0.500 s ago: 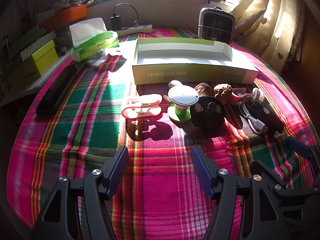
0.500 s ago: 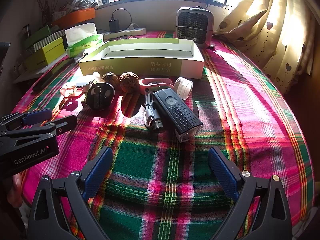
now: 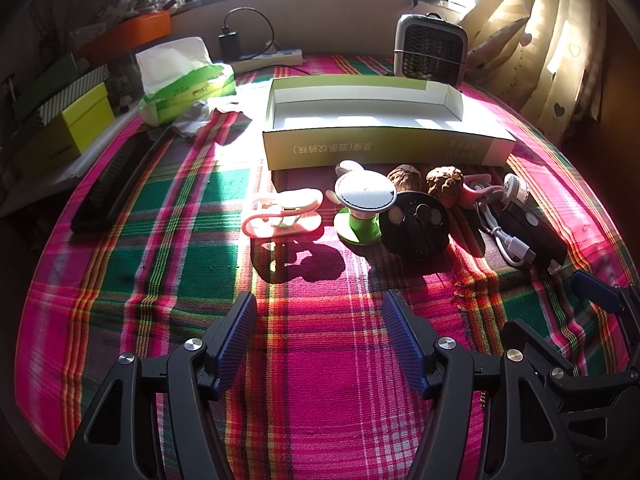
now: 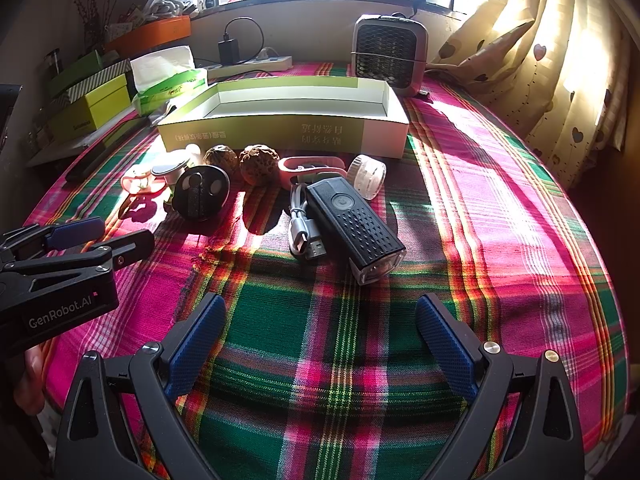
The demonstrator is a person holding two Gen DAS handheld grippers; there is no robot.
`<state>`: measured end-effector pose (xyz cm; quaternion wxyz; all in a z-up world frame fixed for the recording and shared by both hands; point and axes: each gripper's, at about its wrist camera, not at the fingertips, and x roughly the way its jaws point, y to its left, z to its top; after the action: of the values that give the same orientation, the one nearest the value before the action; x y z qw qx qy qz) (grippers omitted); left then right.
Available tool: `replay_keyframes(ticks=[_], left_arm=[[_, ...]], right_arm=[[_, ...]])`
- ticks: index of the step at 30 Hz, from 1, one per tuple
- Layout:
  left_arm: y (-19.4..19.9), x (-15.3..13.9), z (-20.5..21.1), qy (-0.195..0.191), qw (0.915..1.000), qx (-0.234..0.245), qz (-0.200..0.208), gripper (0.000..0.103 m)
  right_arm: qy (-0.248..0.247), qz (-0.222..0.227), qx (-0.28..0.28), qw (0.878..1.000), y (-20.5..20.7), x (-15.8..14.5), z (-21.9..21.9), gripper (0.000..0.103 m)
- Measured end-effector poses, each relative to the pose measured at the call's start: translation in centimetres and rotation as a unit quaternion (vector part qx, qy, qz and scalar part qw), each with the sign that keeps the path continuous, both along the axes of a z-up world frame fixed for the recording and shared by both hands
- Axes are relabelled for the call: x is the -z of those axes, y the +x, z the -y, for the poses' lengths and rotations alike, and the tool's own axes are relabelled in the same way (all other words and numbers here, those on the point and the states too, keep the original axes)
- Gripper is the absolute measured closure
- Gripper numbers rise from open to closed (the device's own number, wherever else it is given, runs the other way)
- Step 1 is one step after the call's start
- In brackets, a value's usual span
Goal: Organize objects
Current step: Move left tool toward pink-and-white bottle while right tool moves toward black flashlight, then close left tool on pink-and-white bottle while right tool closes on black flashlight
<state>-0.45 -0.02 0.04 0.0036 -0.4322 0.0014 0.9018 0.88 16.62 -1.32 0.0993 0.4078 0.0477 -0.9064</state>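
Note:
An empty green-and-white cardboard box (image 3: 384, 148) (image 4: 288, 132) lies open on the plaid tablecloth. In front of it stands a row of small things: a pink clip (image 3: 284, 216), a green-based round stand (image 3: 362, 208), a black disc (image 3: 418, 224) (image 4: 200, 196), two walnuts (image 3: 406, 178) (image 4: 258, 164), a white cable (image 4: 304, 232), a black bike light (image 4: 356, 228) and a small white wheel (image 4: 367, 176). My left gripper (image 3: 320, 324) hovers open, short of the pink clip and stand. My right gripper (image 4: 320, 324) hovers open, just short of the bike light. Neither holds anything.
A tissue pack (image 3: 184, 84), stacked green boxes (image 3: 76, 120) and a black comb-like bar (image 3: 112, 180) lie at the left. A small heater (image 4: 390, 52) and a power strip (image 4: 256, 65) stand at the back. Curtains (image 4: 560, 60) hang at the right.

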Motion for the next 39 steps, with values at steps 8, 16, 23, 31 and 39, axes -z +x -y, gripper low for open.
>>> replay_keyframes(ticks=[8,16,23,31,39], left_arm=[[-0.5,-0.1,0.9,0.008,0.9995,0.029,0.007,0.039],[-1.2,-0.3,2.8,0.034,0.9990,0.028,0.012,0.040],[-2.4,-0.7,4.4,0.087,0.9952,0.044,0.011,0.040],[-4.6,-1.1,4.8,0.048,0.9965,0.068,0.005,0.040],[-5.9,-0.9,4.8,0.043,0.9940,0.101,0.009,0.040]], right_arm=[[-0.026,0.003,-0.021,0.999,-0.4,-0.4,-1.3,0.007],[-0.041,0.001,-0.001,0.999,-1.3,-1.0,-3.5,0.017],[-0.034,-0.002,0.000,0.999,-2.7,-1.5,-4.1,0.027],[-0.024,0.015,-0.012,1.000,-4.1,-0.9,-4.1,0.040],[-0.028,0.028,-0.046,0.998,-5.2,-0.9,-3.5,0.046]])
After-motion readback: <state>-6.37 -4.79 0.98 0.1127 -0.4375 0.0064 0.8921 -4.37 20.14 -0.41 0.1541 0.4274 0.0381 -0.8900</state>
